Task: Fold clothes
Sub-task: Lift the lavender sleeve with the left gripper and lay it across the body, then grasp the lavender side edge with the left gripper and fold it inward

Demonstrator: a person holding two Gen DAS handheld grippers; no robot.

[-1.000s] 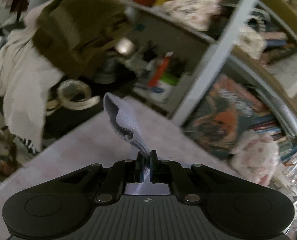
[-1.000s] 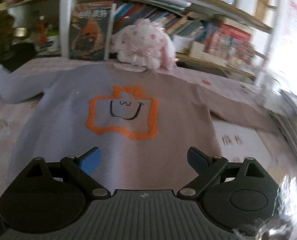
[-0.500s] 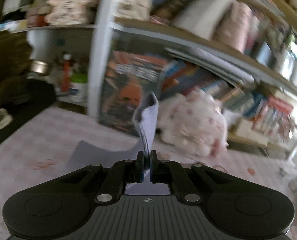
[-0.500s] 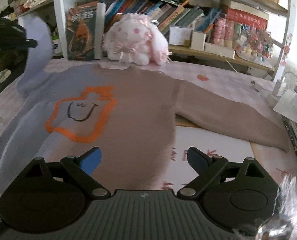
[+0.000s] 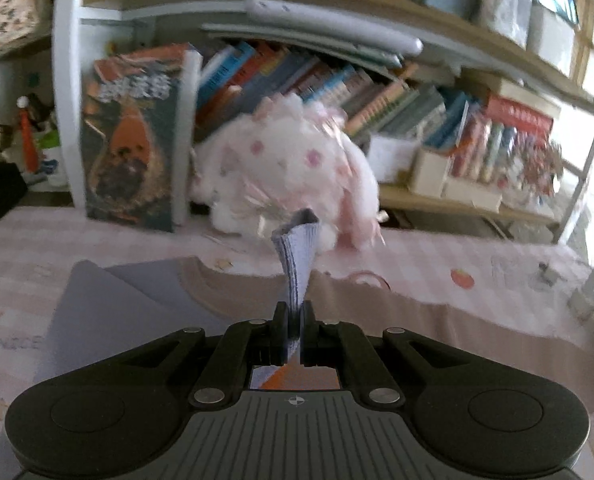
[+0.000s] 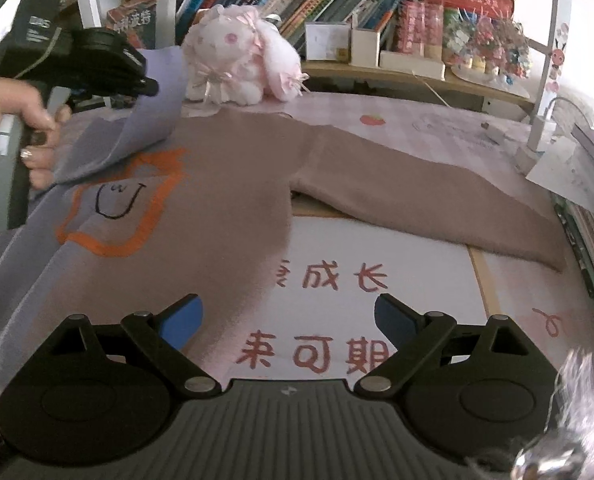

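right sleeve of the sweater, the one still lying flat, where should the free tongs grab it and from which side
Probably at the cuff end of the right sleeve, near. It lies flat, stretched away from the sweater body toward the table's right edge, so its tip is the free end. The open right tongs could come in low from the near side, one finger slipping under the cuff edge, then carry it across the chest.

Each gripper (image 6: 287, 320) is black with ribbed grey housing, silver screws and blue pads (image 6: 183, 318).

One sweater (image 6: 233, 184) at centre; one plush rabbit (image 6: 233, 64) at 12 o'clock; two grippers (image 6: 287, 320), one at 6 and one (image 6: 109, 68) at 10 o'clock; one hand (image 6: 21, 120) at 9 o'clock.
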